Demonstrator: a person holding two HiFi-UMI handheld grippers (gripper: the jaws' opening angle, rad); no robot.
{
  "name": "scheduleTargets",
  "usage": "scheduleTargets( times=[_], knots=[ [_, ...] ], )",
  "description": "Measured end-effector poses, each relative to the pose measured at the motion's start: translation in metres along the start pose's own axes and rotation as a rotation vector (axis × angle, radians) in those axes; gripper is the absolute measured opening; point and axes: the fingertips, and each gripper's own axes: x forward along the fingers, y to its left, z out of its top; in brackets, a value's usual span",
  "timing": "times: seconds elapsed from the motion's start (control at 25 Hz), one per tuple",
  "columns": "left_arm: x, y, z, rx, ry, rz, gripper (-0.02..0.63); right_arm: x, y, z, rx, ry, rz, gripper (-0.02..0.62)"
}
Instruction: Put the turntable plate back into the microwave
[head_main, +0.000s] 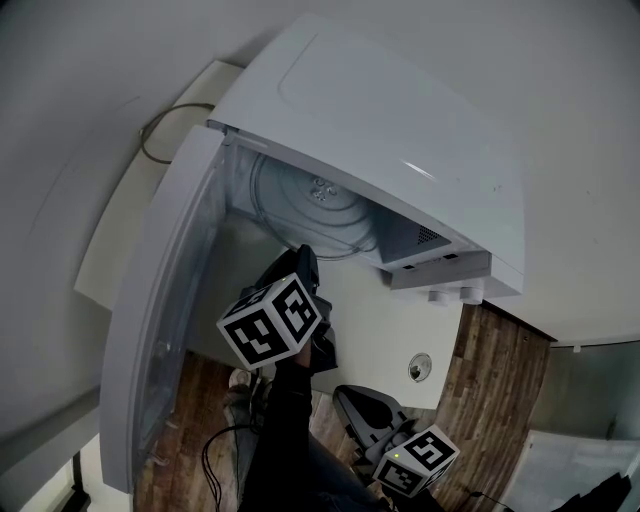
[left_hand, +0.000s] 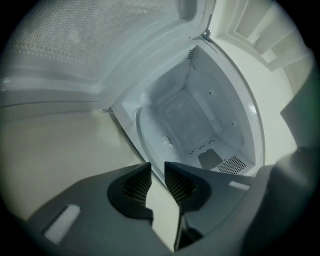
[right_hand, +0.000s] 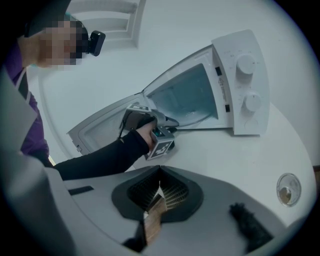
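Observation:
The white microwave (head_main: 400, 130) stands open, its door (head_main: 170, 300) swung out to the left. The clear glass turntable plate (head_main: 325, 210) lies inside the cavity, its near rim at the opening. My left gripper (head_main: 305, 252) reaches into the opening. In the left gripper view its jaws stand a narrow gap apart around the plate's rim (left_hand: 142, 142), so the left gripper (left_hand: 157, 172) is shut on it. My right gripper (head_main: 350, 395) hangs back over the table, shut and holding nothing (right_hand: 159, 187). From there I see the left gripper (right_hand: 172, 122) at the microwave (right_hand: 240, 85).
The microwave sits on a white table (head_main: 370, 330) with a small round object (head_main: 420, 367) near its front edge. A cable (head_main: 165, 125) loops behind the microwave. Wooden floor (head_main: 500, 400) shows below. The person's dark sleeve (right_hand: 100, 157) stretches across towards the door.

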Motion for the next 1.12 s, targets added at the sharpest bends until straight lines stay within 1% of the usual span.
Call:
scheduleTargets(
  times=[0.12,0.2,0.32,0.44,0.6,0.76,0.96,1.12],
  knots=[
    [0.001,-0.001,0.002,-0.087,-0.03,-0.056,0.069,0.001,0.002,-0.003,-0.003,0.007,0.002,0.008],
    [0.003,-0.006,0.006,-0.112,-0.04,-0.089,0.058,0.003,0.003,-0.004,-0.003,0.012,0.004,0.008],
    [0.007,-0.016,0.011,-0.128,-0.028,-0.125,0.052,0.004,0.004,-0.005,-0.003,0.014,0.005,0.008],
    [0.011,-0.021,0.015,-0.134,-0.03,-0.136,0.051,0.005,0.005,-0.005,-0.005,0.015,0.005,0.008],
    [0.02,-0.02,0.023,-0.138,-0.04,-0.106,0.049,0.006,0.007,-0.005,-0.002,0.019,0.008,0.008],
    [0.027,-0.022,0.027,-0.097,-0.043,-0.09,0.052,0.008,0.006,-0.006,0.002,0.024,0.008,0.008],
    [0.031,-0.016,0.026,-0.019,-0.022,-0.023,0.061,0.01,0.005,-0.003,0.006,0.024,0.006,0.008],
    [0.031,-0.016,0.025,0.113,0.01,0.063,0.087,0.011,0.006,-0.003,0.014,0.024,0.008,0.008]
  ],
)
